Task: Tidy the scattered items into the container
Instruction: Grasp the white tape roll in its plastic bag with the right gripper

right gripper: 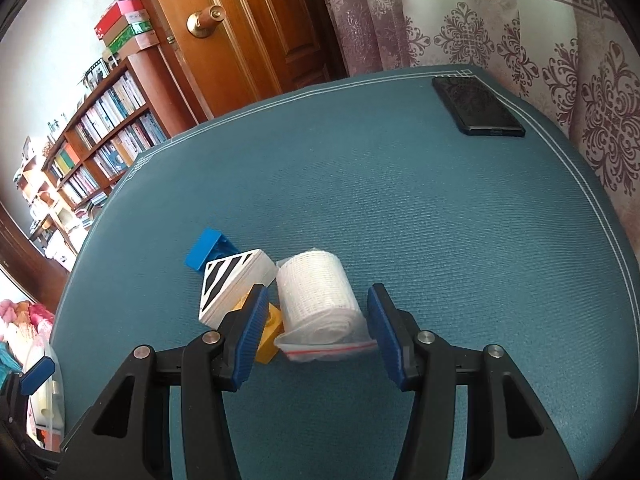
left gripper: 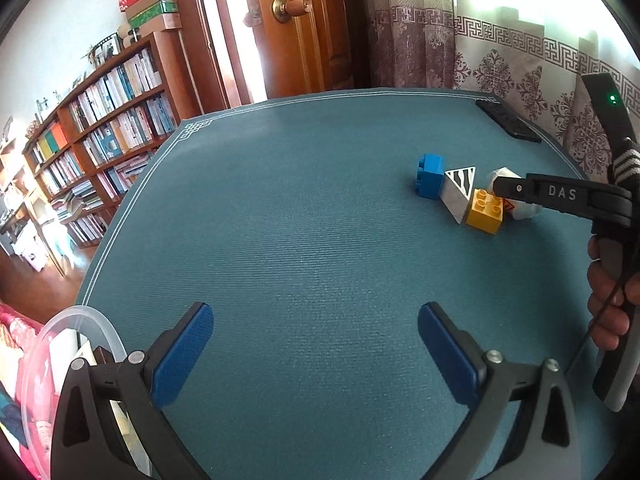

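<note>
A bagged white bandage roll (right gripper: 312, 280) lies on the teal table mat (right gripper: 400, 220), between the fingers of my open right gripper (right gripper: 319, 289); the pads stand apart from it. Left of the roll sit a zebra-striped white wedge (right gripper: 232, 280), a blue brick (right gripper: 208, 250) and a yellow brick (right gripper: 269, 342), the last partly behind the left pad. In the left wrist view the same cluster shows: blue brick (left gripper: 430, 176), wedge (left gripper: 460, 192), yellow brick (left gripper: 486, 210), with the right gripper (left gripper: 506, 189) covering the roll (left gripper: 524, 210). My left gripper (left gripper: 316, 320) hovers open and empty near the clear plastic container (left gripper: 64, 332).
A black phone (right gripper: 478, 106) lies at the mat's far right corner. A person's hand (left gripper: 608, 300) holds the right gripper's handle. Beyond the table stand a bookshelf (left gripper: 100, 132), a wooden door (left gripper: 304, 28) and patterned curtains (right gripper: 480, 20).
</note>
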`<state>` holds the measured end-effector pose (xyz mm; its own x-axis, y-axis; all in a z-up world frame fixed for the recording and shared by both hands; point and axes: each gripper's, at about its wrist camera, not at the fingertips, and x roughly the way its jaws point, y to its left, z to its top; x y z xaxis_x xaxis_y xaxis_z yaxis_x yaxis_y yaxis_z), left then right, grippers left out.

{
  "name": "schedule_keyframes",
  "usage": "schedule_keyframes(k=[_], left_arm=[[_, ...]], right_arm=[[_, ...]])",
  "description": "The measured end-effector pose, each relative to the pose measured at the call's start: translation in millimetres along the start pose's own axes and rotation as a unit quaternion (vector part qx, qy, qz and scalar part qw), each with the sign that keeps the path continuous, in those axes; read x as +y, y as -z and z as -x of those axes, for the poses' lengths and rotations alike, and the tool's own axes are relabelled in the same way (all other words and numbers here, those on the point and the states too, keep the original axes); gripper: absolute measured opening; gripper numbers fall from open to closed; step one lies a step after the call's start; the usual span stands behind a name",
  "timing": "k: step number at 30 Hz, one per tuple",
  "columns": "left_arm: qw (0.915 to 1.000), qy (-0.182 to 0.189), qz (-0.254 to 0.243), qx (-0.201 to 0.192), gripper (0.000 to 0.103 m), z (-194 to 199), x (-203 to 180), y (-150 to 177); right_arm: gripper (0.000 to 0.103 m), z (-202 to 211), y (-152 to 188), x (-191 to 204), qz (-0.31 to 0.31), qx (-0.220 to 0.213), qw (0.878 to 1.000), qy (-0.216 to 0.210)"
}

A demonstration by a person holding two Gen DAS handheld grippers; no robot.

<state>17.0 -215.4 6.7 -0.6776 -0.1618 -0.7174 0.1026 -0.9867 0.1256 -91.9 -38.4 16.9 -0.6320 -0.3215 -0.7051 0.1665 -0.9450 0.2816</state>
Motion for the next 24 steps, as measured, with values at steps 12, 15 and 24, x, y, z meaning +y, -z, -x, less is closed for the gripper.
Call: schedule_keyframes(k=[12, 15, 24], left_arm=[[1.0000, -0.004, -0.009, 0.002, 0.103, -13.5, -12.9, -15.1], [0.9999, -0.009, -0.009, 0.000, 0.103, -17.5, -15.1, -20.4], [0.9999, -0.010, -0.006, -0.005, 0.103, -35.7, -21.9, -41.0]], right_arm=[[0.042, 3.4, -0.8, -13.8, -0.006, -0.009, 1.000, -0.010], [0.042, 2.4, -1.1, -14.5, -0.003, -0.010, 1.000, -0.012], [0.042, 2.8, -0.7, -20.2, -0.014, -0.013, 1.000, -0.015]])
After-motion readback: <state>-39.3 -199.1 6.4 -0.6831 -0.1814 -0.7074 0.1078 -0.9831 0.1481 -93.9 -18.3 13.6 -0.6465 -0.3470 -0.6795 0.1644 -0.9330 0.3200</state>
